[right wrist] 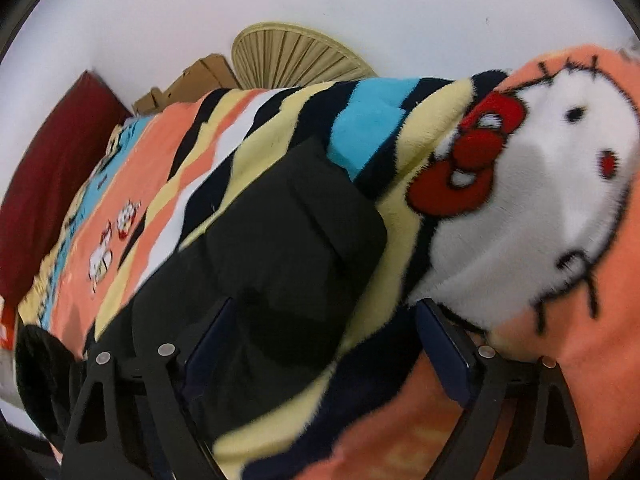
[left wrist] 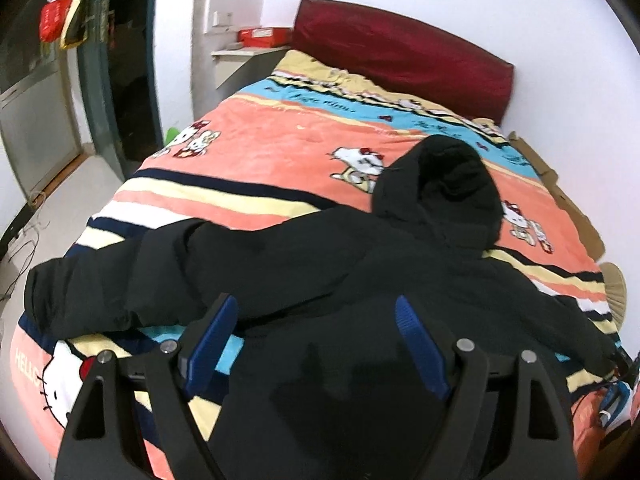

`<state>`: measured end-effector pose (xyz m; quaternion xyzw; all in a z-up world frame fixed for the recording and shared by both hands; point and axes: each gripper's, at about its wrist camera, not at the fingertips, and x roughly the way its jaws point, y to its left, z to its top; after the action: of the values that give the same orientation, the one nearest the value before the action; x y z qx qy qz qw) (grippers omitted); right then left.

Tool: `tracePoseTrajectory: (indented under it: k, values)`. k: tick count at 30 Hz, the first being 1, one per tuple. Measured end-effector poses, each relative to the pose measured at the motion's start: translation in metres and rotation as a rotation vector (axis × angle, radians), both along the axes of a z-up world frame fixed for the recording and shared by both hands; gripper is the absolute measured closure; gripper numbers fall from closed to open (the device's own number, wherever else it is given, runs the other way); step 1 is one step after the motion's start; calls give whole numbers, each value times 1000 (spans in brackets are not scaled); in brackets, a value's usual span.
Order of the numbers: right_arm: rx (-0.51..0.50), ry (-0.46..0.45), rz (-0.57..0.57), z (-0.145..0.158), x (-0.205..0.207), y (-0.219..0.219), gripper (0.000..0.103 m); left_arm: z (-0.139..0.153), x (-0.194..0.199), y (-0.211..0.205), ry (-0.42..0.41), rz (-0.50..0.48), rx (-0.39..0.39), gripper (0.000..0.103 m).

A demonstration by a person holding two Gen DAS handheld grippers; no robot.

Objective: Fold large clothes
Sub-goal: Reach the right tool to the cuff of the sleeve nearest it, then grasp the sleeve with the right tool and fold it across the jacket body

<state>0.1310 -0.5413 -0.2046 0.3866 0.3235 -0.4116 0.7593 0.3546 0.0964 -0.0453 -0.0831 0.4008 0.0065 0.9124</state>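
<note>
1. Jacket (left wrist: 320, 248), black and hooded, lies spread on the bed over a cartoon-cat blanket (left wrist: 256, 148); in the left wrist view its body fills the centre and runs down to 6 o'clock.
2. Hood (left wrist: 440, 184) points toward 1 o'clock, on the headboard side; one sleeve (left wrist: 100, 284) stretches out to 9 o'clock and ends near the bed's edge.
3. Other sleeve (right wrist: 280, 232) shows in the right wrist view, lying across the striped part of the blanket from 7 o'clock up toward the centre, its end blunt and squared.
4. Left hand-held gripper (left wrist: 316, 336): blue-padded fingers stand wide apart above the jacket body. One pad (left wrist: 212, 344) sits over the edge where jacket meets blanket; no cloth is clamped.
5. Right hand-held gripper (right wrist: 324, 340): fingers wide apart, the sleeve's lower part and a fold of blanket lying in the gap. Contact between pads and cloth cannot be confirmed; the picture is blurred.
6. Headboard (left wrist: 400, 52), dark red, stands at 12 o'clock against a white wall.
7. Straw fan (right wrist: 296, 56) and brown cardboard boxes (right wrist: 188, 84) sit at the bed's far edge, 11 to 12 o'clock in the right wrist view.
8. Red box (left wrist: 264, 36) rests on a pale shelf at 11 o'clock, beside the headboard.
</note>
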Motion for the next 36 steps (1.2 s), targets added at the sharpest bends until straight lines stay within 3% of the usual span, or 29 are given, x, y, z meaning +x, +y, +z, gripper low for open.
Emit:
tracePoseTrajectory:
  k: [1, 2, 4, 5, 8, 16, 20, 26, 31, 36]
  values:
    - [4, -22, 3, -3, 2, -5, 25, -3, 2, 1, 6, 6, 2, 22]
    - [20, -47, 8, -6, 5, -8, 45, -7, 3, 1, 12, 7, 3, 22]
    - [5, -123, -49, -12, 9, -13, 58, -11, 3, 2, 17, 1, 6, 22]
    - [5, -133, -37, -14, 11, -13, 68, -12, 3, 1, 17, -4, 8, 22]
    - [-35, -149, 10, -3, 21, -4, 84, -12, 1, 1, 7, -7, 7, 22]
    - [-156, -329, 237, 68, 41, 41, 92, 5, -17, 17, -88, 60, -51, 22]
    - [-219, -422, 424, 116, 59, 90, 92, 17, -31, 32, -136, 79, -85, 22]
    - [-253, -485, 658, 159, 89, 173, 92, 33, -51, 59, -156, 90, -108, 22]
    - [-247, -503, 820, 168, 110, 243, 92, 38, -71, 88, -140, 108, -117, 22]
    - [-229, -490, 1005, 156, 133, 318, 92, 38, -91, 112, -150, 150, -73, 22]
